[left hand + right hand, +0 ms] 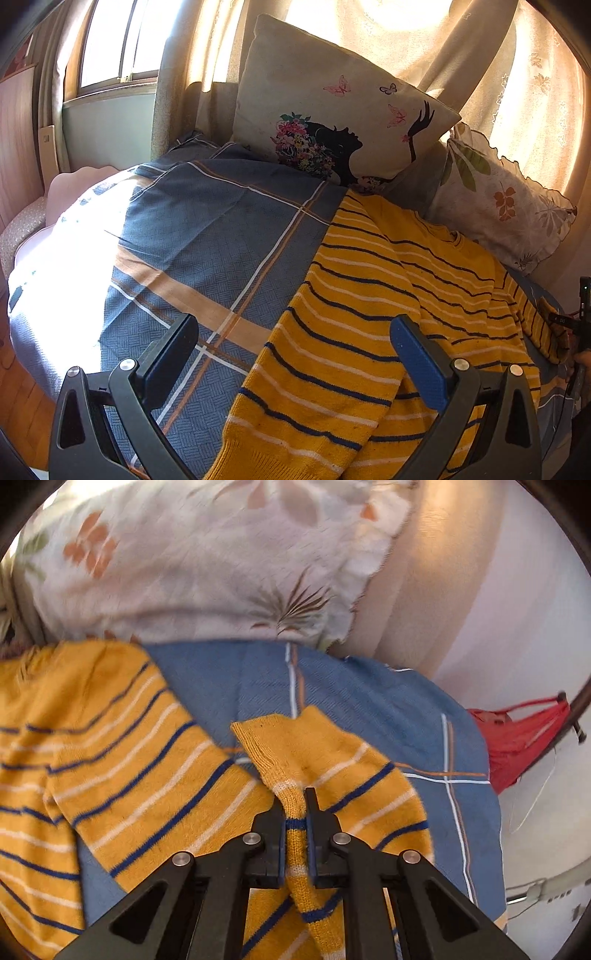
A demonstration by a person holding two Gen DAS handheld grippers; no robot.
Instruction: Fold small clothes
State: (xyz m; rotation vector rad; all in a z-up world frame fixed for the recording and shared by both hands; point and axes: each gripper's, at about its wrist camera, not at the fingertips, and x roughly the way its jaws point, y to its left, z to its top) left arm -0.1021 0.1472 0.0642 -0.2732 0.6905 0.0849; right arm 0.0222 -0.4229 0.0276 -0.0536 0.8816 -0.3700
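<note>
Two tools: I run one in each hand, both over the bed.
Left tool: released, its jaws spread wide; one finger hangs over the blue plaid bedcover, the other over the sweater.
Right tool: clenched on a sleeve of the sweater, the knit pinched between its pads.
Sweater: yellow with navy and white stripes, lying on the bedcover with one sleeve laid across its body.
Farther back: a butterfly-print cushion and a leaf-print pillow stand against the curtain, just beyond the sweater.
</note>
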